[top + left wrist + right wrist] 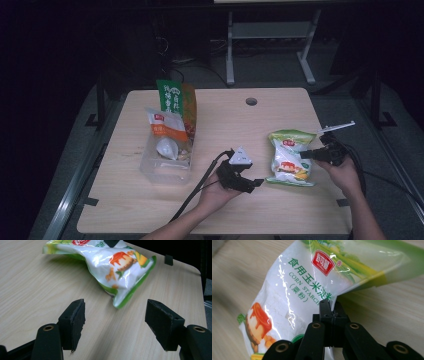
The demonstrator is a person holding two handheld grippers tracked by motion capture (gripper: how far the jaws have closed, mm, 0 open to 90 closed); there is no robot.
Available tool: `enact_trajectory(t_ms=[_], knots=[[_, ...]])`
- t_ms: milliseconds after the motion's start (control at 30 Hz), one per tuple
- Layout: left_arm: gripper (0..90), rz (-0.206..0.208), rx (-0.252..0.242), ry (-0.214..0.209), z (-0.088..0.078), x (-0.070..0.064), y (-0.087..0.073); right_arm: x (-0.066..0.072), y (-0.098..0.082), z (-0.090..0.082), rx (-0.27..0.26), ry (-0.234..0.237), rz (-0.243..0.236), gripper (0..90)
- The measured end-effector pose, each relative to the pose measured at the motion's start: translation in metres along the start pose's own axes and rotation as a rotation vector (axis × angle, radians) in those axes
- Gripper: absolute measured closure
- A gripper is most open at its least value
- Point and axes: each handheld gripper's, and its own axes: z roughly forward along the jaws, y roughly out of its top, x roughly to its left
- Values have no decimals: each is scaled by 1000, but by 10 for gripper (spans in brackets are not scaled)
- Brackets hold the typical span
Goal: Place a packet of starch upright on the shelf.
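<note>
Two grippers were in your hands. Item one, nearest you: your left gripper [248, 183] rested low on the pale wooden table [280, 215], jaws spread with nothing between them, aimed rightward at the bag's lower end. Item two: the white-and-green plastic corn starch bag [289, 159] lay just beyond those jaws, its long axis running away from you. Item three: your right gripper [306, 154], wrist level and reaching in from the right, was clenched on the bag's side edge. Item four, farthest: a clear plastic bin [165, 167] of pouches, well apart at left.
</note>
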Motion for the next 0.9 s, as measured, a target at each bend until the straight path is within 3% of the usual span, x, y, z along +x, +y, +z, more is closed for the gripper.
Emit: enact_trajectory(t_ms=[133, 333, 467, 700, 767, 900], knots=[[321, -25, -9, -17, 4, 1, 4, 12, 1, -9, -46, 15, -35, 894], [321, -30, -20, -35, 7, 0, 10, 28, -2, -24, -110, 32, -68, 895], [321, -45, -18, -34, 11, 3, 14, 40, -5, -34, -142, 45, -117, 895], [323, -120, -43, -88, 22, 14, 22, 58, -11, -44, -180, 81, -209, 895], [428, -130, -60, -130, 24, 15, 23, 61, -13, -45, -192, 95, -225, 895], [515, -190, -52, -183, 32, 22, 27, 68, -16, -47, -212, 122, -271, 895]])
